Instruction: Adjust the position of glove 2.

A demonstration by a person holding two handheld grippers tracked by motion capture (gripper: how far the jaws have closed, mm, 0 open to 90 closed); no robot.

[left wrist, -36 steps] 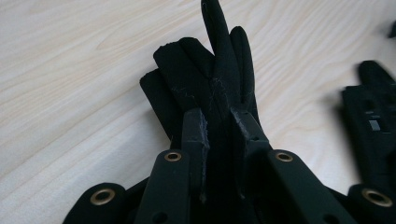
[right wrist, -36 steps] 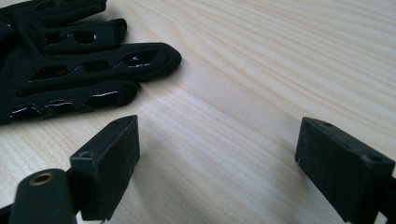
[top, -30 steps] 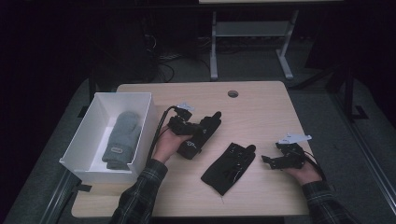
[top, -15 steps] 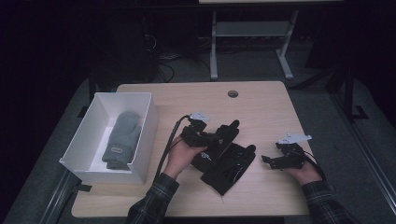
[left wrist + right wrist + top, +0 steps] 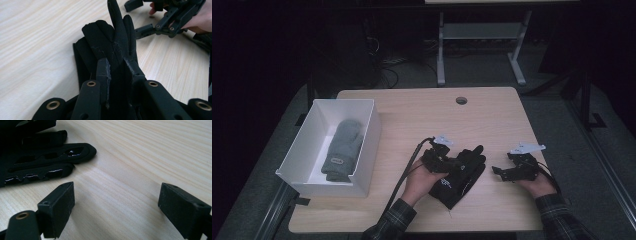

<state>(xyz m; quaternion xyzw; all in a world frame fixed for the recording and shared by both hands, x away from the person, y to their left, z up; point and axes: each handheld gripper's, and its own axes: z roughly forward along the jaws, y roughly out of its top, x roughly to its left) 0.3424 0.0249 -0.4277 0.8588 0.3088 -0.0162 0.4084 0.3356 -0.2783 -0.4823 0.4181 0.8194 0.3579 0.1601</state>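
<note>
While the right gripper [image 5: 115,205] gapes, the left gripper [image 5: 117,72] pinches a soft black glove [image 5: 110,40].

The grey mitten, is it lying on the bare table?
No, the grey mitten lies inside the white box at the table's left side.

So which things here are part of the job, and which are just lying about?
Part of the job:
black glove, pinched in the left gripper
white box, with a grey mitten lying in it
right gripper, jaws open beside the black glove

Just lying about:
table frame behind the table
cables on the floor
</note>
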